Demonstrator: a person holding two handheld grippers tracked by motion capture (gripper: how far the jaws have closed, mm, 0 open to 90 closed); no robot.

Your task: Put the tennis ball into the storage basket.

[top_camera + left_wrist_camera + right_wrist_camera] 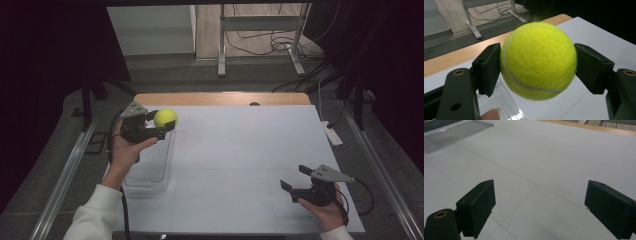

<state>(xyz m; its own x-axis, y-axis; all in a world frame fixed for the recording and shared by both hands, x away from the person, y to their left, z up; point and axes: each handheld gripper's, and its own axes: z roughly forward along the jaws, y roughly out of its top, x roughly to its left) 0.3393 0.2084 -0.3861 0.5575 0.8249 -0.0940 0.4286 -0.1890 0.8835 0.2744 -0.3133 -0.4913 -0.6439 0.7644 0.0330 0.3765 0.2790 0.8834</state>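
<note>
Between left tool point(162, 125) pads, tennis ball point(165, 118) clamped, above clear tray point(150, 165)

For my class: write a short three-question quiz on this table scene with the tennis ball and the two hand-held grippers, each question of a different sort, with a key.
1. True or false: the left gripper holds the tennis ball lifted off the table.
2. What lies on the table under the left gripper? A) clear tray B) red bowl C) book
3. Fill in: the right gripper's fingers stand ____ with nothing between them.

Key: 1 true. 2 A, the clear tray. 3 open.
</note>
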